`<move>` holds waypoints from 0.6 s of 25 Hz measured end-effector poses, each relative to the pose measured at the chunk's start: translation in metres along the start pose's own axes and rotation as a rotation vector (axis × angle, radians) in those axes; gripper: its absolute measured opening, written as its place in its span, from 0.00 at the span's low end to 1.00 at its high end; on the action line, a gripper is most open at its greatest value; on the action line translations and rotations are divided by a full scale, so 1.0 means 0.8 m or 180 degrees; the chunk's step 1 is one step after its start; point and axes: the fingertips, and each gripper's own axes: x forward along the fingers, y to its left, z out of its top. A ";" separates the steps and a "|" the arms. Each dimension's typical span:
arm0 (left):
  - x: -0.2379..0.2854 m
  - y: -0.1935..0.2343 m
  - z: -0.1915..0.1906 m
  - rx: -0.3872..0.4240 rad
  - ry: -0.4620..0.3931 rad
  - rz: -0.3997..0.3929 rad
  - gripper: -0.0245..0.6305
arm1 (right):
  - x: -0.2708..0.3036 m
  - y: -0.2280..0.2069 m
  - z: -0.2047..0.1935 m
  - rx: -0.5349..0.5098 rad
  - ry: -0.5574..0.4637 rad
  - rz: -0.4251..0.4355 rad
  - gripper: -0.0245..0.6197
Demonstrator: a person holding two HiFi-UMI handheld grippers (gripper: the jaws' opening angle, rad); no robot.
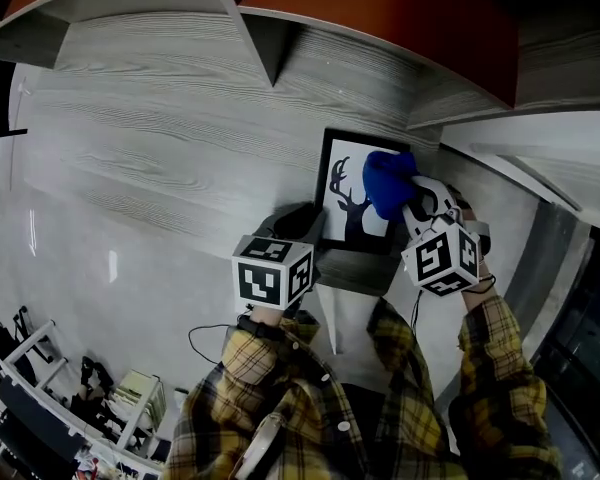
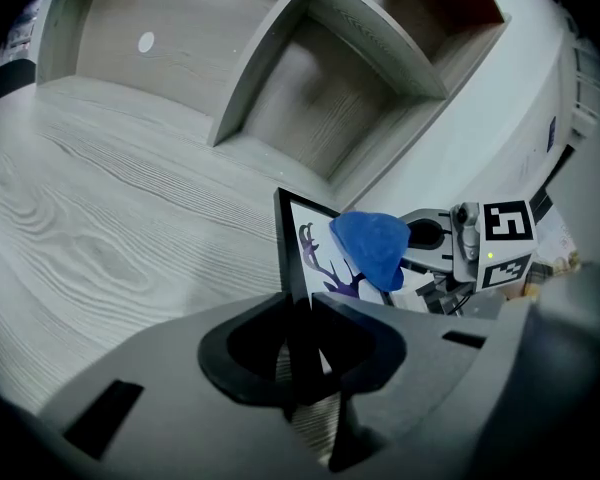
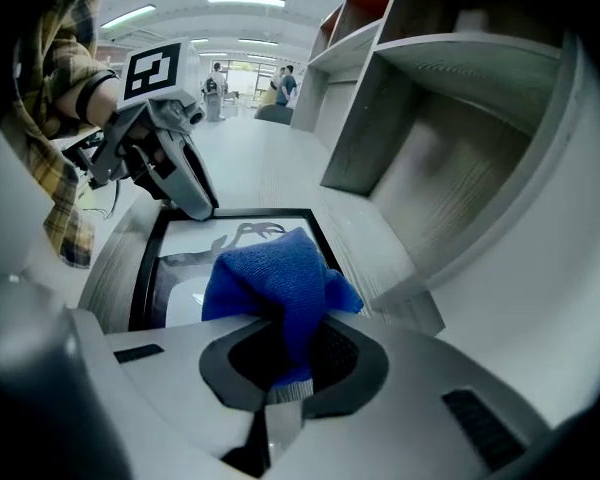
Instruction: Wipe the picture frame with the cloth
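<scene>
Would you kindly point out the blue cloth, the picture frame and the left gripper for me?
blue cloth (image 3: 280, 278): right gripper view, on its bunched top.
picture frame (image 1: 352, 193): head view, on the deer print inside the border.
left gripper (image 2: 298, 318): left gripper view, midway between its jaws, at the frame's edge.

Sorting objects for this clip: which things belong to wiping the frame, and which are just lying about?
In the job: picture frame, blue cloth, right gripper holding the cloth, left gripper clamped on the frame's edge.
Just there: shelf divider, wood-grain desktop, cluttered rack below.
</scene>
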 end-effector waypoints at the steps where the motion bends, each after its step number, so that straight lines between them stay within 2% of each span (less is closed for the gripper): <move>1: 0.000 0.001 0.000 0.0009 0.0001 0.0007 0.17 | -0.001 -0.003 -0.004 0.0065 0.0001 -0.0013 0.09; 4: 0.001 0.001 0.000 0.0044 -0.0013 0.0027 0.17 | -0.009 -0.004 0.003 0.0260 -0.0121 0.0003 0.09; 8: -0.002 0.000 -0.001 0.0055 -0.0069 0.0057 0.17 | -0.042 0.006 0.051 0.0437 -0.0500 0.0092 0.09; 12: -0.009 -0.004 0.003 -0.0013 -0.0093 -0.0038 0.17 | -0.075 0.027 0.106 0.0464 -0.0821 0.0281 0.09; 15: -0.014 -0.004 0.000 -0.0014 -0.0049 -0.0084 0.17 | -0.071 0.056 0.131 0.0366 -0.0914 0.0422 0.09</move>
